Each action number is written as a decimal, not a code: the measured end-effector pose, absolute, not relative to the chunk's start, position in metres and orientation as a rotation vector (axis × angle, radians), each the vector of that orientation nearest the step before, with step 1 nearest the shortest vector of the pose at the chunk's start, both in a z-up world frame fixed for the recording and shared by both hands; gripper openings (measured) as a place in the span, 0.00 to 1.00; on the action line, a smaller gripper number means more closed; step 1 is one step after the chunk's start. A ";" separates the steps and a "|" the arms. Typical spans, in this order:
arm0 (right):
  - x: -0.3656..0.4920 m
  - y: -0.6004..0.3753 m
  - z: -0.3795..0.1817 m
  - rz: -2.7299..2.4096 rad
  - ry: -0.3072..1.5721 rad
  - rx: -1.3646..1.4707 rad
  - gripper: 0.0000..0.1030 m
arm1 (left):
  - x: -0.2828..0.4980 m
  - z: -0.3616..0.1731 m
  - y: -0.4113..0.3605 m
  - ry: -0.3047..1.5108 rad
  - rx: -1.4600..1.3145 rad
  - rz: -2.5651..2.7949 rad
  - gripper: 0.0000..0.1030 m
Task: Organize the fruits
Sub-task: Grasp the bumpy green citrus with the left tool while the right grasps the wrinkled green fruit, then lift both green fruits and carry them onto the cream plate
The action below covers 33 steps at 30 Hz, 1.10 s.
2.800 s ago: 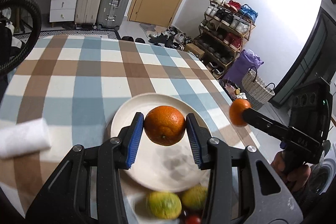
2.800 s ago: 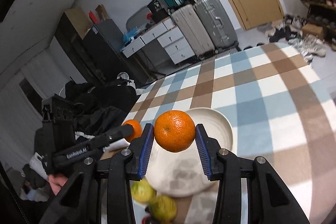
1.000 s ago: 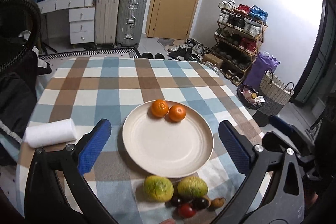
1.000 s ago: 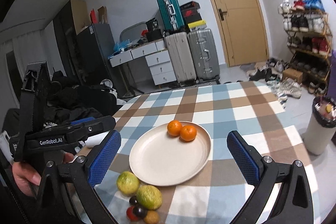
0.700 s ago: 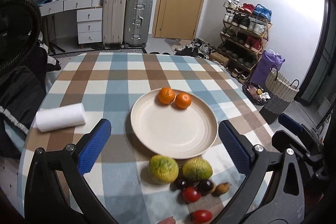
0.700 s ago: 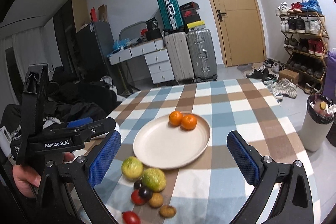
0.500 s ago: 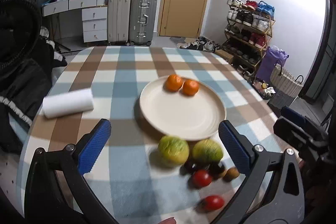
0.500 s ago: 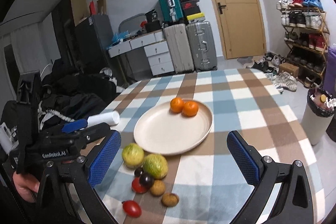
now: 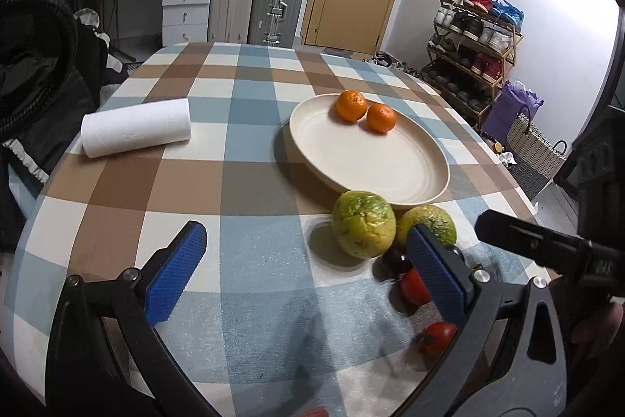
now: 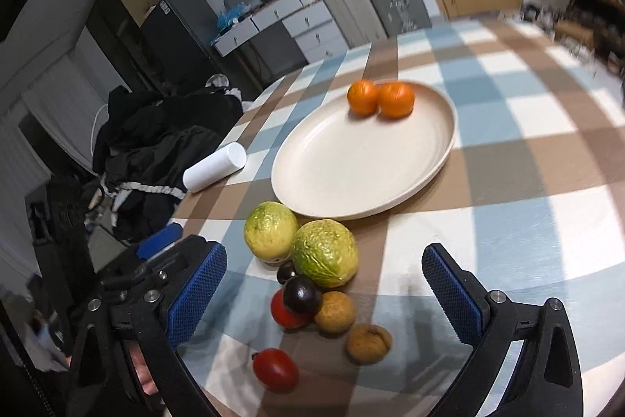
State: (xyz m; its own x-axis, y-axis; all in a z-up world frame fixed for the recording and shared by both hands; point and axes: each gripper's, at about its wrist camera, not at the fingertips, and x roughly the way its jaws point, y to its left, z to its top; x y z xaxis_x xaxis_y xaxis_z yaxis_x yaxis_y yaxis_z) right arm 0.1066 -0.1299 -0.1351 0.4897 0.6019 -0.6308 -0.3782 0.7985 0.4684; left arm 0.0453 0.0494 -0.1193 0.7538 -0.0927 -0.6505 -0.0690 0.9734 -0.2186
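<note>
Jaws of both grippers wide apart, empty; right wrist view alone shows brown fruits [image 10: 369, 343] beside tomatoes [image 10: 275, 368].

two oranges [image 9: 365, 111] on plate [image 9: 375, 163], loose fruits [image 10: 312, 276] before it

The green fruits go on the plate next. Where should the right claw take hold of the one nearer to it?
Grip the nearer green fruit across its middle, coming from above. It is round, but the other green fruit touches its left side and dark fruits crowd its front, so put the fingers front-right and back-left.
</note>
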 end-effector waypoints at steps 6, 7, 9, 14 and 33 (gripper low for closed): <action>0.126 -0.119 -0.144 0.636 0.949 0.307 0.90 | 0.054 -0.125 0.055 0.734 -0.252 -0.018 0.99; 0.130 -0.117 -0.147 0.644 0.967 0.303 0.88 | 0.054 -0.125 0.056 0.738 -0.255 -0.019 0.99; 0.134 -0.114 -0.151 0.651 0.991 0.304 0.81 | 0.057 -0.129 0.058 0.747 -0.262 -0.025 0.99; 0.138 -0.111 -0.158 0.667 1.028 0.307 0.66 | 0.063 -0.133 0.059 0.752 -0.265 -0.021 0.99; 0.125 -0.142 -0.138 0.680 0.847 0.404 0.45 | 0.081 -0.136 0.051 0.788 -0.272 -0.068 0.99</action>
State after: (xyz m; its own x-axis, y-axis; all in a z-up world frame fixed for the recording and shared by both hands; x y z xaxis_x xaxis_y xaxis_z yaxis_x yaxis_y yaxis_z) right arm 0.1252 -0.1416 -0.1375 0.4730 0.6908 -0.5469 -0.3849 0.7204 0.5770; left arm 0.0807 0.0506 -0.1357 0.7051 -0.1619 -0.6903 -0.0405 0.9628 -0.2672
